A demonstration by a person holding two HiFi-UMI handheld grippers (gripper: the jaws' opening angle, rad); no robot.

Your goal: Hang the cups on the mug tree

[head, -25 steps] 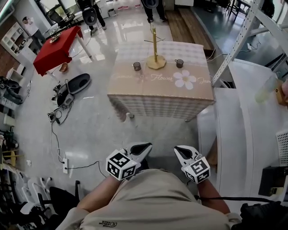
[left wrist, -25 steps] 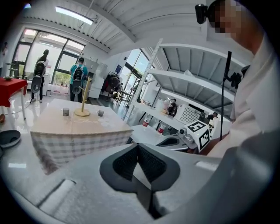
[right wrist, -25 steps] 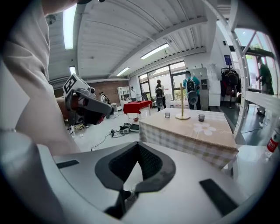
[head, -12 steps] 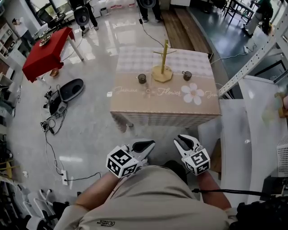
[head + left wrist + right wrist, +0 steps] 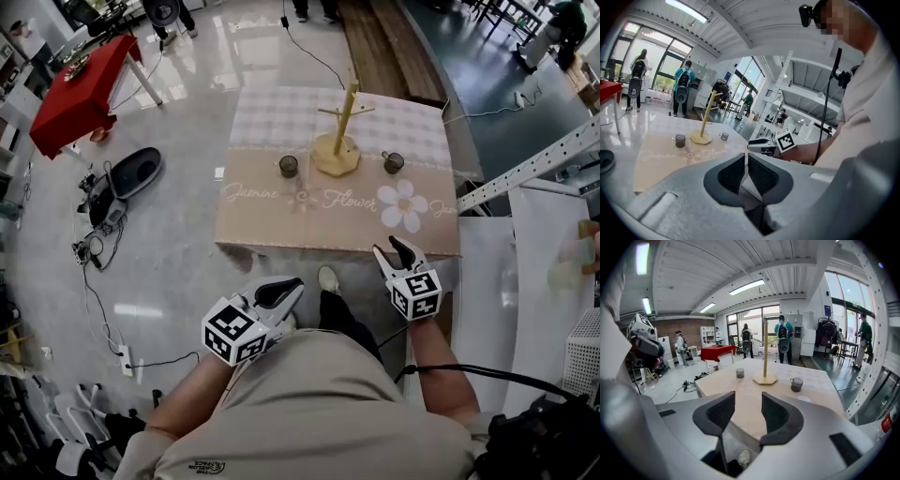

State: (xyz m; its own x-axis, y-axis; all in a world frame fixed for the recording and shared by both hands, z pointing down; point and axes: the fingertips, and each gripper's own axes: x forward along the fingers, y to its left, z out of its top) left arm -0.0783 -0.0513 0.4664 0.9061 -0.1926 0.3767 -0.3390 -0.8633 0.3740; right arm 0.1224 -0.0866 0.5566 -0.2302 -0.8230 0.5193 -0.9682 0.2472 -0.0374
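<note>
A wooden mug tree [image 5: 342,131] stands at the middle of the cloth-covered table [image 5: 281,220], with nothing hanging on its pegs. A dark glass cup [image 5: 288,166] sits to its left and a second cup [image 5: 393,162] to its right. My right gripper [image 5: 395,249] reaches the table's near edge. Its jaws are opening, with nothing between them, and in the right gripper view [image 5: 748,408] the tree [image 5: 765,357] and both cups [image 5: 739,373] [image 5: 796,384] lie ahead. My left gripper [image 5: 283,292] hangs lower, short of the table, shut and empty [image 5: 746,157].
A red-clothed table [image 5: 75,89] stands at the far left. Cables and a dark oval object [image 5: 131,173] lie on the shiny floor. A white bench and a slanted metal frame [image 5: 534,169] flank the right side. People stand beyond the table [image 5: 783,341].
The table has come nearer in the head view. My right gripper has lifted forward to the table's near edge and its jaws have parted. The left gripper stays shut, low.
</note>
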